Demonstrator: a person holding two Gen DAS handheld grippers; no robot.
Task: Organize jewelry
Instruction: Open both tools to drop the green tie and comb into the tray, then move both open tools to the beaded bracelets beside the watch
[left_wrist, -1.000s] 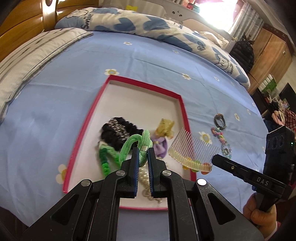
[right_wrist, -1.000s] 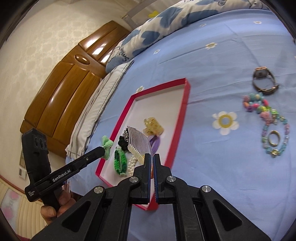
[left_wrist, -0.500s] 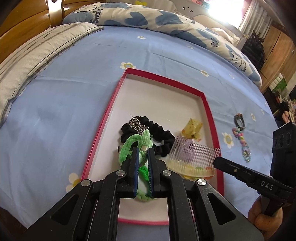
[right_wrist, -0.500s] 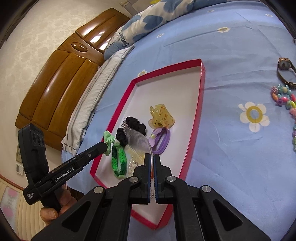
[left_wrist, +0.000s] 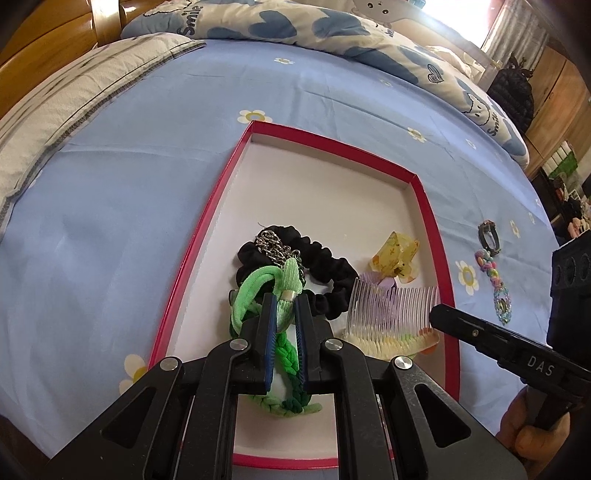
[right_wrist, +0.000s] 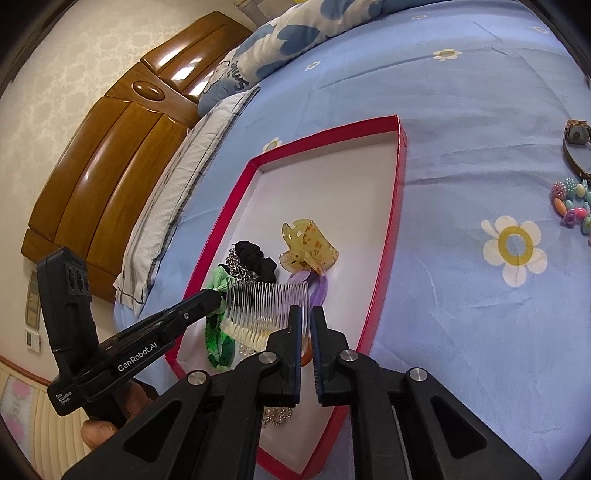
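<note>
A red-rimmed tray (left_wrist: 218, 192) with a white floor lies on the blue bedsheet; it also shows in the right wrist view (right_wrist: 400, 184). My left gripper (left_wrist: 285, 302) is shut on a green braided hair tie (left_wrist: 255, 284) above the tray's near end. My right gripper (right_wrist: 305, 314) is shut on a clear hair comb (right_wrist: 266, 299), also seen in the left wrist view (left_wrist: 391, 306), held over the tray. A black scrunchie (left_wrist: 325, 258), a silver chain (left_wrist: 271, 242), a yellow claw clip (left_wrist: 397, 254) and a purple tie (right_wrist: 317, 288) lie in the tray.
On the sheet right of the tray lie a watch (left_wrist: 489, 236) and a beaded bracelet (left_wrist: 495, 277); both show in the right wrist view, the watch (right_wrist: 576, 144) and the beads (right_wrist: 570, 206). Pillows (left_wrist: 295, 22) and a wooden headboard (right_wrist: 110, 147) stand beyond.
Both grippers have moved forward over the tray with the green tie and the comb. The comb now hangs over the tray's near right part.
</note>
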